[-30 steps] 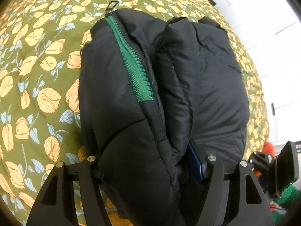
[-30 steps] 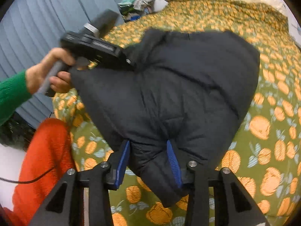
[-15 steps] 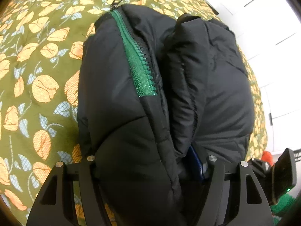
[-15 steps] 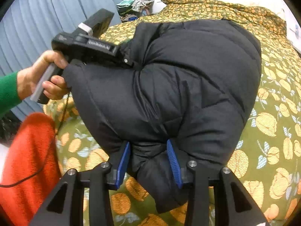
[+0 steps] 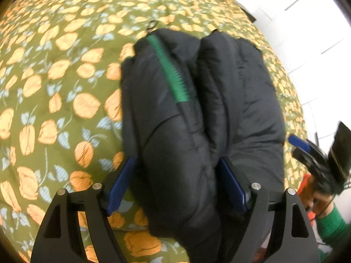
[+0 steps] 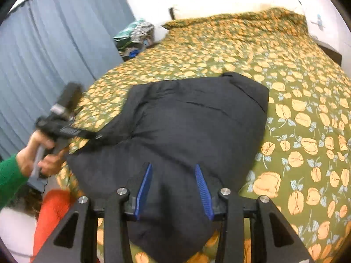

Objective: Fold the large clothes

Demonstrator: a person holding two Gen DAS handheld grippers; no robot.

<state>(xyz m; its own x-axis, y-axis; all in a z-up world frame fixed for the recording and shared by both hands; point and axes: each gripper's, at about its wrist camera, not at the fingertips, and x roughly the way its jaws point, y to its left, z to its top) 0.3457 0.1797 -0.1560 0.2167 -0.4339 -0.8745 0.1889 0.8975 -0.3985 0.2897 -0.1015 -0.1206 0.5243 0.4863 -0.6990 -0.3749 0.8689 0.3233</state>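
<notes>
A black puffy jacket (image 5: 197,114) with a green zipper (image 5: 173,76) lies folded in a thick bundle on the bed. Its near end sits between the fingers of my left gripper (image 5: 176,160), whose jaws are opening. The left pad (image 5: 119,188) stands clear of the fabric. The right pad (image 5: 232,186) still rests against it. My right gripper (image 6: 173,165) holds the jacket's (image 6: 197,127) other near corner. Its blue pads (image 6: 142,190) touch the fabric on both sides, and its jaws are opening slightly. The left gripper (image 6: 92,134) shows at the jacket's left edge, with a hand on its handle.
The bed carries an olive bedspread (image 5: 54,87) with orange flowers, bare around the jacket (image 6: 307,131). Grey-blue curtains (image 6: 54,54) hang on the left, with a heap of clothes (image 6: 133,35) by the bed's far corner. A person's green sleeve (image 6: 8,175) and orange trousers (image 6: 52,210) are near.
The left jaws have widened and the left pad has come off the jacket. Both grippers have drawn back a little. The jacket bundle has sunk flatter onto the bed.
</notes>
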